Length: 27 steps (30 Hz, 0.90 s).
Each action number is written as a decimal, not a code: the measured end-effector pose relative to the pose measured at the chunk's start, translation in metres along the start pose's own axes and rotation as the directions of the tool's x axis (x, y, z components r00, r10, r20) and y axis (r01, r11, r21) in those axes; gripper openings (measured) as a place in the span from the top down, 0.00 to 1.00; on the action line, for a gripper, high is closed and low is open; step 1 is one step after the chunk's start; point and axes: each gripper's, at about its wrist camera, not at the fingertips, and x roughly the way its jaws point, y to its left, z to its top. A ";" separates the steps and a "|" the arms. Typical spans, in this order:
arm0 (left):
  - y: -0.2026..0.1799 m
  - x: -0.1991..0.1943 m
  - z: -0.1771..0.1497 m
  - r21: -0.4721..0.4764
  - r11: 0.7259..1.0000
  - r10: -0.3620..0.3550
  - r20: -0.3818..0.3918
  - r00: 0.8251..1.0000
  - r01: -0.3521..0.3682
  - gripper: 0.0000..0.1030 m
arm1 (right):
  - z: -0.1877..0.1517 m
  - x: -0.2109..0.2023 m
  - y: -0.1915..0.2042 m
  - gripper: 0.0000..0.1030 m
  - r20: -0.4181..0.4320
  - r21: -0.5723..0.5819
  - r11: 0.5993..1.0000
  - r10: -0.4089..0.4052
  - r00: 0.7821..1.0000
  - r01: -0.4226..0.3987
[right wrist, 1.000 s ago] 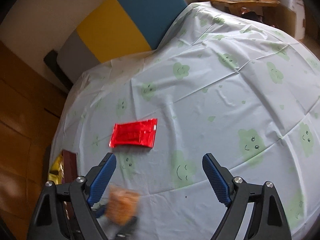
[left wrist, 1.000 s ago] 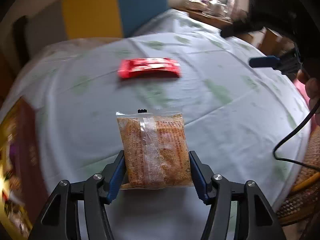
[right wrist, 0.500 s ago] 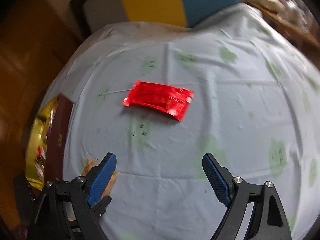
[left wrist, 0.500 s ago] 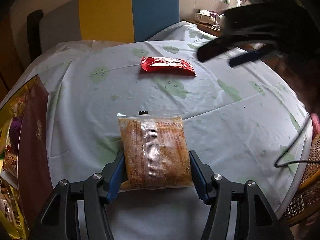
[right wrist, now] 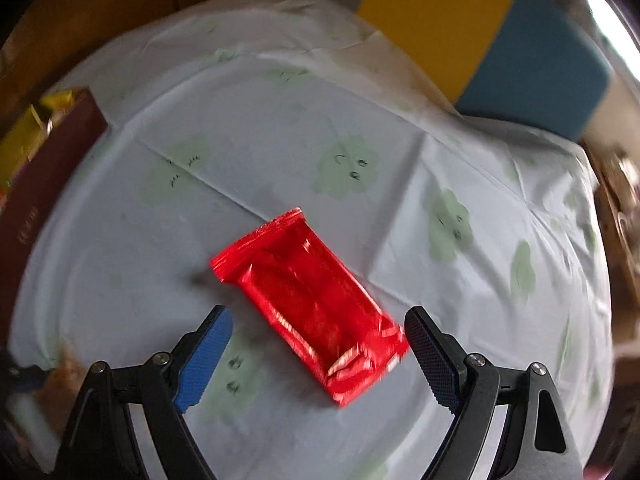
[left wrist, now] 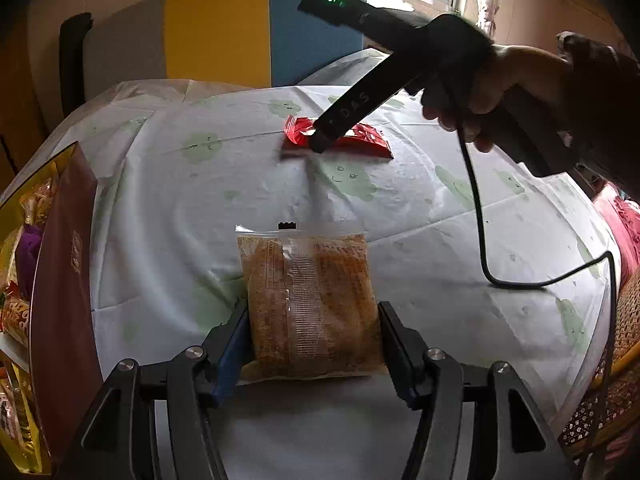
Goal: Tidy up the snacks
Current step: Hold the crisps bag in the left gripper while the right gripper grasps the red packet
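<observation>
Snacks lie on cloud-print tablecloth (left wrist: 192, 208) — colour-block chair (left wrist: 224, 28) behind.

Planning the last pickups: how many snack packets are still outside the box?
2. The orange packet is gripped by the left gripper; the red packet lies on the tablecloth under the open right gripper.

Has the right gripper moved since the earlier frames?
Yes. The right gripper has closed in over the red snack packet on the tablecloth, jaws open.

Bare tablecloth (right wrist: 460, 152) from nine through three o'clock around the red packet (right wrist: 308, 300); box (right wrist: 36, 184) blocks ten o'clock edge.
</observation>
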 end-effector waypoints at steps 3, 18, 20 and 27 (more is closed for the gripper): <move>0.001 0.000 0.000 -0.007 1.000 -0.005 0.001 1.000 0.005 0.40 | 0.003 0.010 -0.004 0.25 -0.041 0.001 1.000 0.024 0.999 -0.024; -0.001 0.000 0.000 -0.011 1.000 0.007 0.002 1.000 -0.007 0.40 | -0.092 -0.052 0.041 0.57 -0.064 0.151 0.984 0.100 0.993 -0.090; -0.002 0.000 0.000 -0.010 1.000 0.013 -0.003 1.000 -0.013 0.40 | -0.099 -0.054 0.047 0.58 -0.058 0.138 0.987 0.091 0.994 -0.082; -0.003 0.001 0.002 -0.009 0.999 0.035 -0.020 0.999 -0.035 0.40 | -0.104 -0.054 0.040 0.30 0.038 0.197 0.966 0.161 0.986 -0.166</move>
